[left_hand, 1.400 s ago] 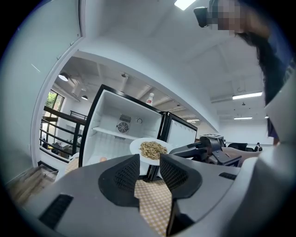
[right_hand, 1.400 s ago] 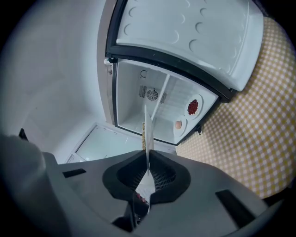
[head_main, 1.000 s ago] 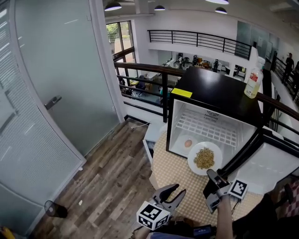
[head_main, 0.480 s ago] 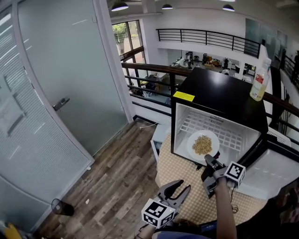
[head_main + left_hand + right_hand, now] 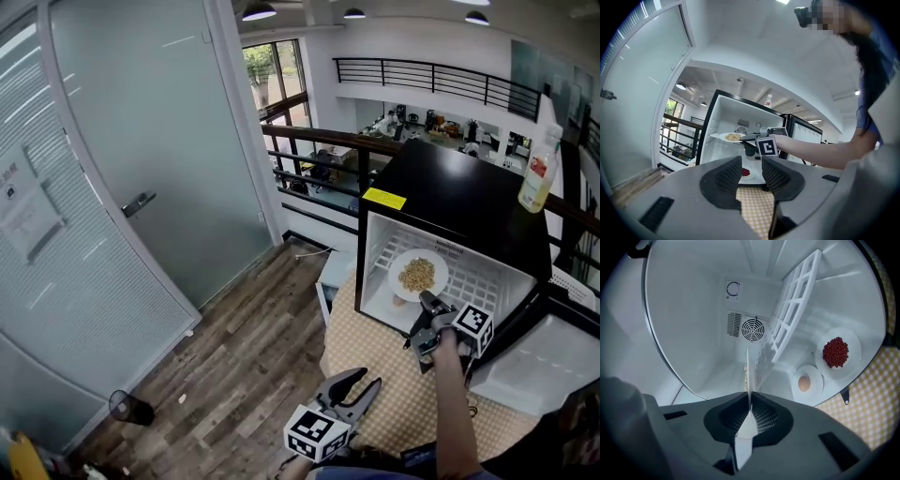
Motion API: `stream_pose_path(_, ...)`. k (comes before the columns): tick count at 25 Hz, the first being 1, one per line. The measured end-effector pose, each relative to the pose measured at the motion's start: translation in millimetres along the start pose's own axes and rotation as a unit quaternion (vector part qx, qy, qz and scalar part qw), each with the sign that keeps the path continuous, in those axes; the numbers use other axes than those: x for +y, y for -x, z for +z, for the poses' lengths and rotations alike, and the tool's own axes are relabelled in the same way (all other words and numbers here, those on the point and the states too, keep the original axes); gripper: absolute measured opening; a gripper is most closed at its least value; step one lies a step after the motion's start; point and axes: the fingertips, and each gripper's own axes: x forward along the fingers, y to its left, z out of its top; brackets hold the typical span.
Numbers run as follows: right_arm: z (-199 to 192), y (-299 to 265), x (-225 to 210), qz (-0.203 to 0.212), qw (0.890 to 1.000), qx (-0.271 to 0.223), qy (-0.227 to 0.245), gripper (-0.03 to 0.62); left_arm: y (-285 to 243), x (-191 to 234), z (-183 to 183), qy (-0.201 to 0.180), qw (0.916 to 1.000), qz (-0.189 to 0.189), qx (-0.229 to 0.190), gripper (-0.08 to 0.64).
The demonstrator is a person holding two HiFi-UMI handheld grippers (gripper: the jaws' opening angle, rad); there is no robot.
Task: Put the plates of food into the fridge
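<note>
The fridge [image 5: 448, 192] is a small box, glossy black outside and smooth white plastic inside, and it sits on a counter [image 5: 373, 358] covered in tan checked cloth. Its door hangs open at the lower right of the head view. A yellow bottle [image 5: 536, 178] stands on its top in the upper right.

The right claw [image 5: 427, 302] is clamped on the near rim of a round white plate [image 5: 418, 274] heaped with pale tan grains. The plate is inside the fridge mouth at the height of the white wire shelf [image 5: 472, 278], though I cannot tell whether it rests on the shelf.

In the right gripper view the ribbed black jaws of this claw [image 5: 749, 411] are pressed together on the plate [image 5: 748, 373], seen edge-on as a thin white line. The shelf [image 5: 794, 305] is right of centre, and a round fan grille [image 5: 752, 329] shows on the back wall. On the fridge floor, at the right of the frame, two round white plates sit side by side: a berry plate [image 5: 836, 352] with a mound of red and an egg plate [image 5: 805, 383] with one brown egg.

The left claw [image 5: 352, 386] is low in the head view over the counter's near edge, well apart from the fridge. Its jaws [image 5: 751, 171] are slightly apart with nothing between them.
</note>
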Motion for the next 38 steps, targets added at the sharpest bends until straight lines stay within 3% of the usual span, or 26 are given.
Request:
stream_pose_path(9,20,-35,5,-0.011,1.0,-0.024,-0.007,0.026,3,10,0,0.008,0.9997,0.023,-0.002,0.143)
stream_pose_path(19,36,-63,13,-0.037,0.998,-0.031,0.045,0.028,6,11,-4,0.01,0.9993,0.037,0.004,0.143)
stream_pose_path(27,24,-60,13,-0.056,0.993,0.013,0.108,0.067,5,12,-9,0.013,0.9991,0.04,0.007,0.143)
stream_pose_path(34,5,-57,5,-0.053,0.995,0.055,0.066,0.067,2,10,-13,0.013,0.9992,0.037,0.012,0.143)
stream_pose_path(38,2,-54,-2,-0.045,0.996,0.054,0.051,0.071,3,9,-15,0.013,0.999,0.039,0.015,0.143)
